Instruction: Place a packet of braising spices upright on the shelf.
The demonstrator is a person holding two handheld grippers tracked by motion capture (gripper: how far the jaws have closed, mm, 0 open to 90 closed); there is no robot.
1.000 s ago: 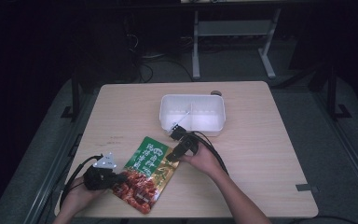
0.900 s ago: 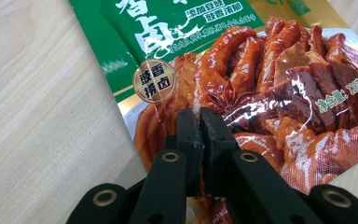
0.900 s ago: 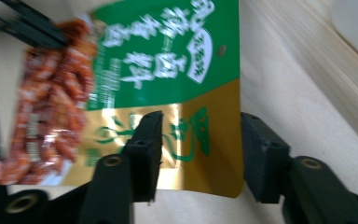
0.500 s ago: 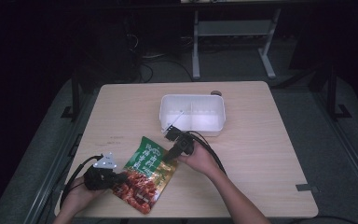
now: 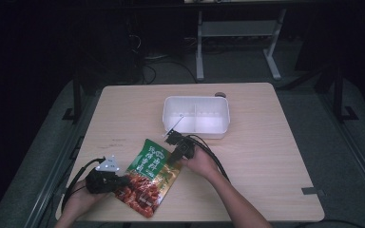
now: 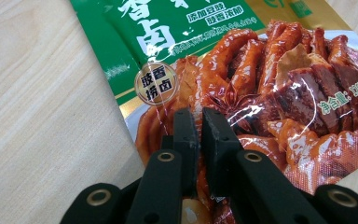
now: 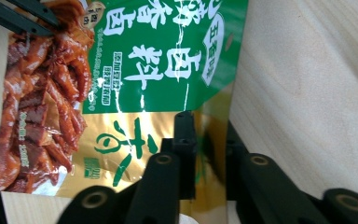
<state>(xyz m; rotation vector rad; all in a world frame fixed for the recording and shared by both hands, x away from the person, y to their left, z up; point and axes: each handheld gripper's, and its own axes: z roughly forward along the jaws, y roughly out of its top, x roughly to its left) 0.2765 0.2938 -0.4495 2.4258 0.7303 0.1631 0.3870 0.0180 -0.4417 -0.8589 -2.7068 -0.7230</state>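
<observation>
- I see a green, gold and red food pouch [image 5: 148, 176] lying flat on the pale wooden surface [image 5: 266, 156], near its front edge and left of centre.
- My left gripper [image 5: 105, 180] sits at the pouch's left edge; in the left gripper view its jaws are pinched nearly together on the glossy film over the printed red food [image 6: 270, 88].
- My right gripper [image 5: 179, 148] is at the pouch's upper right corner; in the right gripper view its jaws straddle the gold edge of the pouch [image 7: 135, 70] and close onto it.
- A white divided tray [image 5: 197, 115] stands just behind the right gripper, close to it, with a thin stick-like item [image 5: 176, 124] leaning over its front left rim.
- A small dark round spot [image 5: 220, 94] lies at the surface's far edge behind the tray.
- Black cables [image 5: 214, 154] trail from the right gripper along the forearm.
- Beyond the surface, a grey desk frame [image 5: 237, 42] stands on the dim floor.
</observation>
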